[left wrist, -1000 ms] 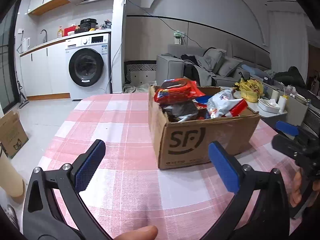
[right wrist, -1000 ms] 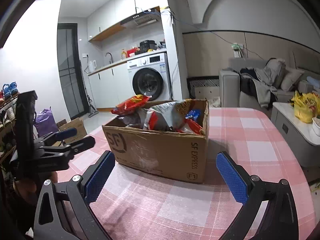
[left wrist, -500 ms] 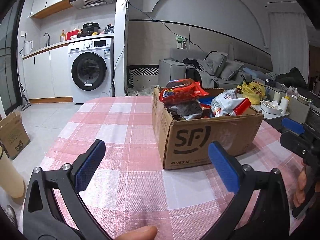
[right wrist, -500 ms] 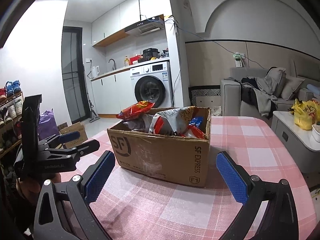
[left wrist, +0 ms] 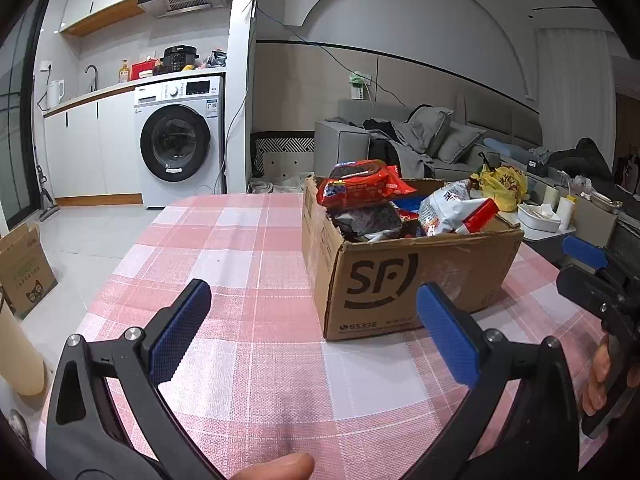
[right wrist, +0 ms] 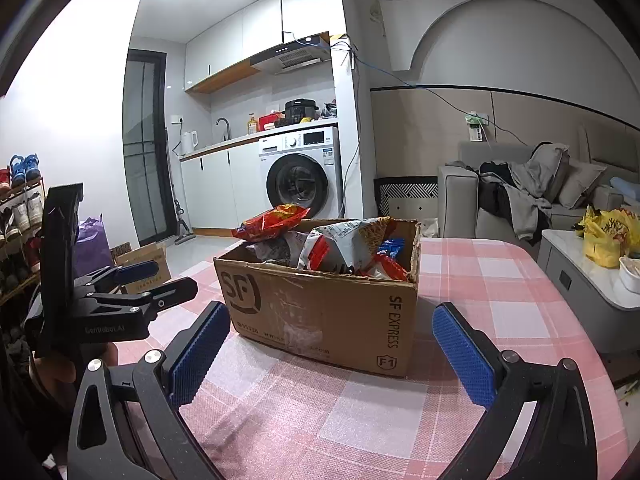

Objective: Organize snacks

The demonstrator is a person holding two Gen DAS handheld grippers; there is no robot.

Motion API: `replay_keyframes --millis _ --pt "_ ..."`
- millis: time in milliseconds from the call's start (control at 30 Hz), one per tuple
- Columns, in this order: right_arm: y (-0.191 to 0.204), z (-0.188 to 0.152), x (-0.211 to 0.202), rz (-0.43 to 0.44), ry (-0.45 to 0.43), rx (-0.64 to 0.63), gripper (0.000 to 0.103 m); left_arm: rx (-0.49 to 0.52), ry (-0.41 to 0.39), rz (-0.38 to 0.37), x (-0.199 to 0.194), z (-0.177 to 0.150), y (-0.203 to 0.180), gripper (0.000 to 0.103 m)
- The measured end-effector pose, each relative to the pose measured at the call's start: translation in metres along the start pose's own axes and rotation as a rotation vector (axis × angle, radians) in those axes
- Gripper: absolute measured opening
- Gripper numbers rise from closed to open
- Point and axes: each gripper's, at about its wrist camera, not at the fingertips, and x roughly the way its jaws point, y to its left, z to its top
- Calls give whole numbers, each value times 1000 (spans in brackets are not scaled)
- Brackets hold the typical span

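The left gripper [left wrist: 314,328] is held low over the table [left wrist: 240,248], its blue pads [left wrist: 180,330] spread wide apart with nothing between them. A fingertip [left wrist: 276,466] is seen at the bottom edge, just behind it. The right gripper [right wrist: 334,354] is held the same way, fingers parted and empty, and pointed at the near face of the box [right wrist: 320,312]. From the left wrist view, the right gripper is caught at the far right edge, gripped by a hand [left wrist: 604,380]; from the right wrist view, the left gripper is seen at the left, beside the box and apart from it.

The box, brown cardboard marked "SF", is set on the pink checked cloth, towards the right of the table in the left wrist view. It is packed with snacks that rise above its rim. A red packet [left wrist: 360,184] is perched on top at the far left corner, a dark packet [left wrist: 368,220] is tucked under it, and a white-and-red bag [left wrist: 452,208] is leaned towards the right side. Neither gripper is touching the box.

Beyond the table, a washer [left wrist: 180,144] is seen under a counter at the far left, and a grey sofa [left wrist: 440,144] at the far right. A yellow bag [right wrist: 604,240] is seen on a low white unit to the right.
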Motion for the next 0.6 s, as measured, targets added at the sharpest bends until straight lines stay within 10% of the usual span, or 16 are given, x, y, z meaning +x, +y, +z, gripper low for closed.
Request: replay_keyframes --millis 600 --pt "0 0 0 1 -5 5 103 -3 -2 2 2 -1 1 103"
